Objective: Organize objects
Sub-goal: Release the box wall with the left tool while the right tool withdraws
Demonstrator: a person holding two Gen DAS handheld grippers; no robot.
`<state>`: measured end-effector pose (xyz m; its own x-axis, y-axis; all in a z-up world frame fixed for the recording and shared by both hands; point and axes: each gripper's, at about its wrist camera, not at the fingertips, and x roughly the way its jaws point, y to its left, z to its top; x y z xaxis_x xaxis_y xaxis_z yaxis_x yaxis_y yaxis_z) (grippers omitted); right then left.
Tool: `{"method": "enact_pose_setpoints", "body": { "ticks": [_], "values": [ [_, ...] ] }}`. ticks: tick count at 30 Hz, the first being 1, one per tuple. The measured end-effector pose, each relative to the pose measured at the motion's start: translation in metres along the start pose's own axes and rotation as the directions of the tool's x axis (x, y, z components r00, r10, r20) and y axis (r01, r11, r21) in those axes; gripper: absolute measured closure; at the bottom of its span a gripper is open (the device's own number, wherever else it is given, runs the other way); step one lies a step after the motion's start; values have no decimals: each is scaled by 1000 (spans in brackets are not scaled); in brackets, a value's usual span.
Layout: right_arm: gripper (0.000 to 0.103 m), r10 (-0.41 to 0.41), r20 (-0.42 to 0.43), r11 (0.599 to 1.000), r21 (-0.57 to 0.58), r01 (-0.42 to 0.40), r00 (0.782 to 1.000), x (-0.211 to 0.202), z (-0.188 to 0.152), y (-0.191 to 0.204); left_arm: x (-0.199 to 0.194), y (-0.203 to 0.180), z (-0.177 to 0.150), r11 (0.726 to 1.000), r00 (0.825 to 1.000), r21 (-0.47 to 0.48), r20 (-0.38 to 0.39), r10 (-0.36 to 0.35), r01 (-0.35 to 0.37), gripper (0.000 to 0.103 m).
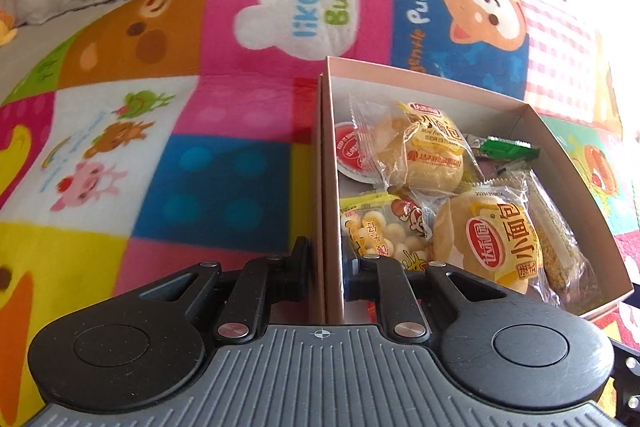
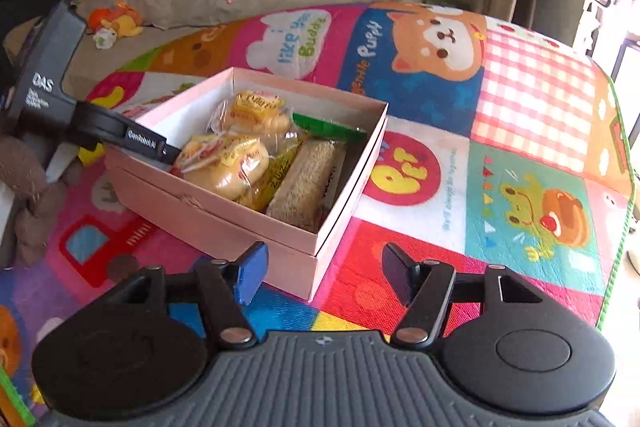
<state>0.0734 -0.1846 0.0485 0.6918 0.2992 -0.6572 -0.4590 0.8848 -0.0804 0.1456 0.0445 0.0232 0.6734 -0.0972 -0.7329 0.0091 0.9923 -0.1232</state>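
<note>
Patchwork cartoon blanket (image 2: 520, 99) spreads under a pink cardboard box (image 2: 224, 223) (snack packets fill it). Left gripper (image 1: 326, 267) pinches the box's side wall between its fingers, while the right gripper (image 2: 324, 273) hovers spread and empty beside the box's near corner.

Both wrist views look steeply down, close, sharing the box (image 1: 400, 79) (image 2: 248, 227).

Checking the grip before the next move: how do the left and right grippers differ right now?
The left gripper is shut on the pink box wall, one finger outside, one inside; the right gripper stands open and empty. The left touches the box; the right hovers short of its near corner. Both share the same black build.
</note>
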Motion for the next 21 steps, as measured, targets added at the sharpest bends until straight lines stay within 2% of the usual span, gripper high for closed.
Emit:
{"method": "enact_pose_setpoints", "body": {
  "ticks": [1, 3, 4, 5, 7, 9, 10, 12, 13, 15, 16, 18, 19, 20, 21],
  "values": [
    [44, -5, 4, 1000, 26, 5, 1000, 6, 1, -3, 9, -6, 9, 998, 1000, 69, -2, -3, 3, 89],
    [44, -42, 16, 996, 76, 41, 999, 21, 7, -10, 23, -11, 22, 983, 1000, 184, 6, 3, -4, 81],
    [44, -55, 20, 993, 110, 52, 998, 28, 10, -15, 29, -9, 29, 979, 1000, 201, 8, 29, -29, 65],
    [45, -52, 25, 988, 146, 48, 998, 34, 13, -19, 32, -5, 33, 978, 998, 201, 22, 51, -54, 54],
    [45, -32, 29, 981, 194, 26, 999, 42, 17, -25, 37, 5, 36, 977, 993, 192, 85, 81, -96, 47],
    [45, -39, 37, 978, 205, 31, 999, 50, 21, -26, 42, 14, 36, 981, 986, 158, 142, 93, -115, 48],
    [45, -55, 38, 979, 200, 47, 998, 53, 23, -25, 44, 16, 36, 984, 985, 139, 146, 88, -108, 48],
    [42, -74, 31, 977, 200, 67, 997, 55, 22, -25, 41, 16, 36, 989, 984, 108, 156, 85, -103, 49],
    [37, -88, 30, 974, 210, 80, 996, 53, 21, -26, 33, 16, 34, 990, 978, 93, 187, 91, -109, 52],
    [24, -100, 36, 973, 212, 90, 994, 45, 15, -28, 9, 14, 29, 991, 957, 71, 274, 91, -115, 52],
    [14, -107, 36, 972, 212, 97, 994, 39, 8, -29, -6, 13, 26, 991, 942, 64, 321, 94, -120, 52],
    [7, -118, 20, 973, 203, 111, 993, 27, -3, -26, -38, 11, 12, 991, 912, 52, 399, 93, -124, 52],
    [2, -116, 4, 974, 197, 113, 993, 19, -9, -24, -54, 10, 2, 993, 904, 47, 419, 80, -110, 53],
    [0, -112, -6, 974, 197, 111, 994, 12, -16, -20, -66, 8, -10, 995, 908, 47, 414, 58, -85, 53],
    [0, -105, -12, 975, 197, 105, 994, 5, -23, -16, -76, 6, -23, 997, 920, 52, 390, 28, -52, 53]
  ]
}}
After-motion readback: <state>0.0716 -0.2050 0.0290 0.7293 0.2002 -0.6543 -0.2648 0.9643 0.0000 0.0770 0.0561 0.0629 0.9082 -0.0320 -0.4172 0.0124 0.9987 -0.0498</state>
